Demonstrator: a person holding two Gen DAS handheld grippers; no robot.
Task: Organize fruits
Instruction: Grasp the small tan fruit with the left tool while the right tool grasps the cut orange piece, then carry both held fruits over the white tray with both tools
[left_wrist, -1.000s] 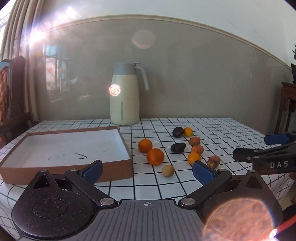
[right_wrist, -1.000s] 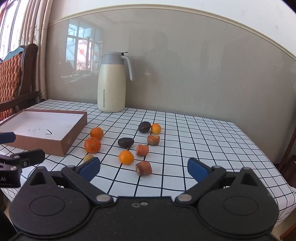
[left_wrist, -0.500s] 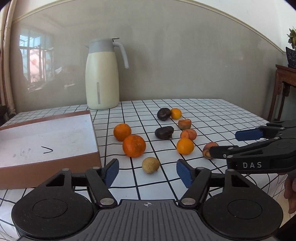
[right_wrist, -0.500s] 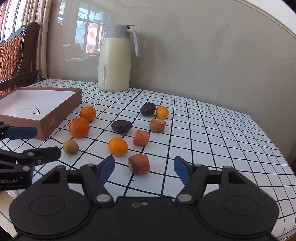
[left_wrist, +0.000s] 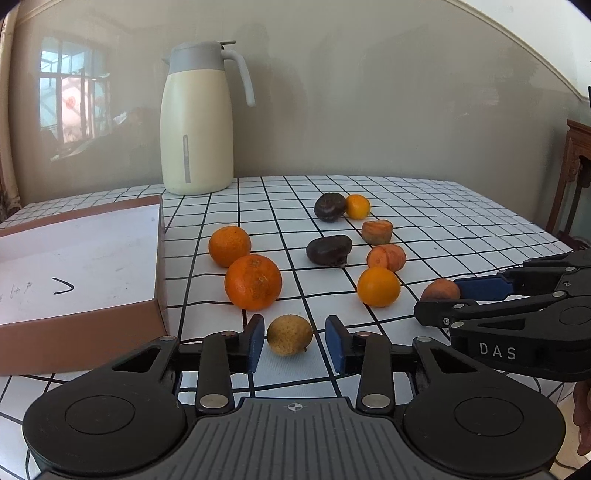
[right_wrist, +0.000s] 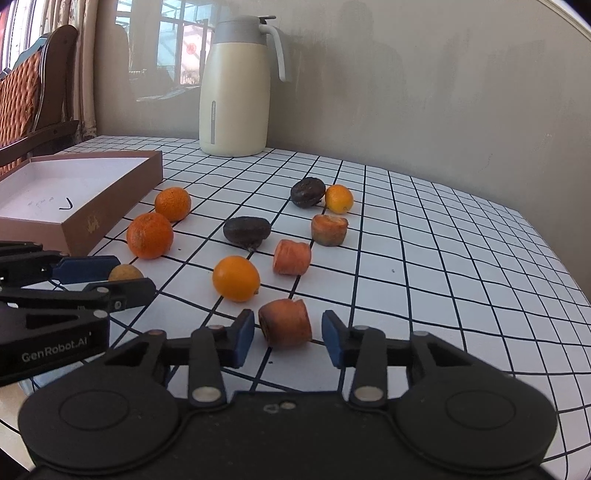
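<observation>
Several fruits lie on the checked tablecloth. My left gripper (left_wrist: 295, 341) is open, its blue pads on either side of a small yellow-brown fruit (left_wrist: 289, 334) with gaps on both sides. My right gripper (right_wrist: 288, 338) is open around an orange-brown cut piece (right_wrist: 285, 322), not touching it. Beyond lie two oranges (left_wrist: 253, 281) (left_wrist: 229, 246), a small yellow-orange fruit (left_wrist: 378, 287), two dark fruits (left_wrist: 329, 250) (left_wrist: 330, 207) and more cut pieces (left_wrist: 386, 257). An empty brown box (left_wrist: 92, 325) with a white floor sits at the left.
A cream thermos jug (left_wrist: 197, 122) stands at the back against the grey wall. A wooden chair (right_wrist: 33, 92) stands left of the table. The table's right edge (right_wrist: 561, 258) drops off beyond the fruits. Dark wooden furniture (left_wrist: 576, 173) stands at the far right.
Both grippers have moved forward and down toward the table. Their fingers have narrowed; the left now brackets the yellow-brown fruit and the right brackets the cut piece.
</observation>
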